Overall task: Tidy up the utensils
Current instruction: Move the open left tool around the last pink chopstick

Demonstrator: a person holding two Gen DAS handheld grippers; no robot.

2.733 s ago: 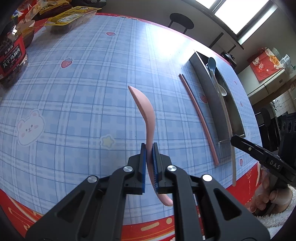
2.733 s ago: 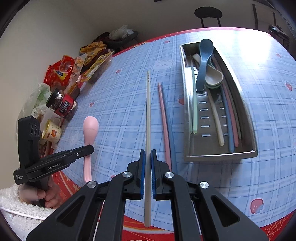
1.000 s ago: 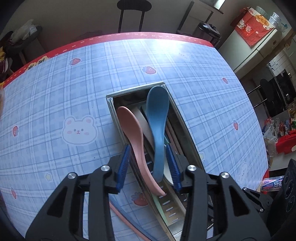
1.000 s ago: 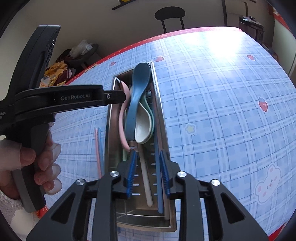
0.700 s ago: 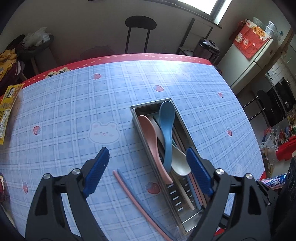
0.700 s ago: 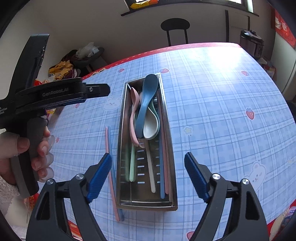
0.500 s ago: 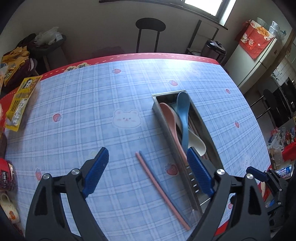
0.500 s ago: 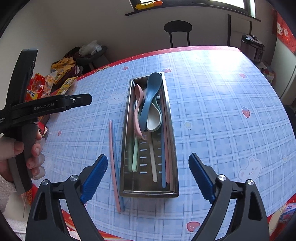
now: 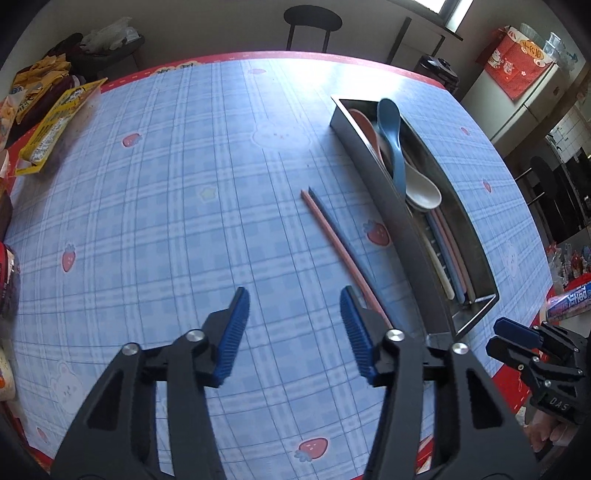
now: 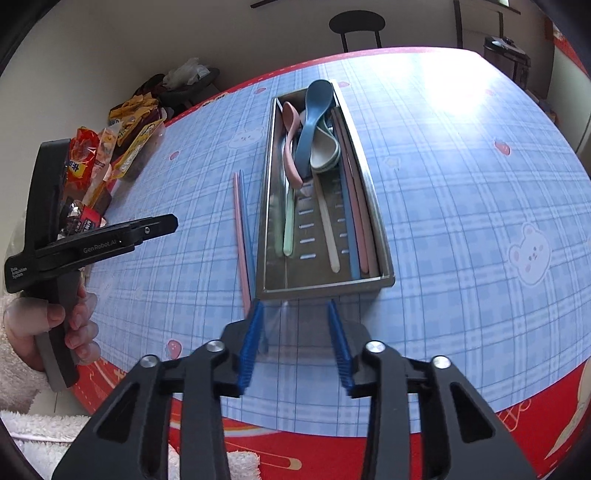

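Steel tray (image 10: 380, 229) holds pastel spoons, chopsticks; pink-blue chopstick pair (image 10: 242, 236) beside it; both tongs apart, just narrowing, empty.

A round black stool (image 10: 357, 23) stands against the pale wall (image 10: 110, 48) beyond the worktop (image 9: 166, 206) — blue plaid cloth, red-bordered, glaring with daylight. A window (image 9: 448, 9) sits high — a red hanging (image 9: 515, 62) to its right.
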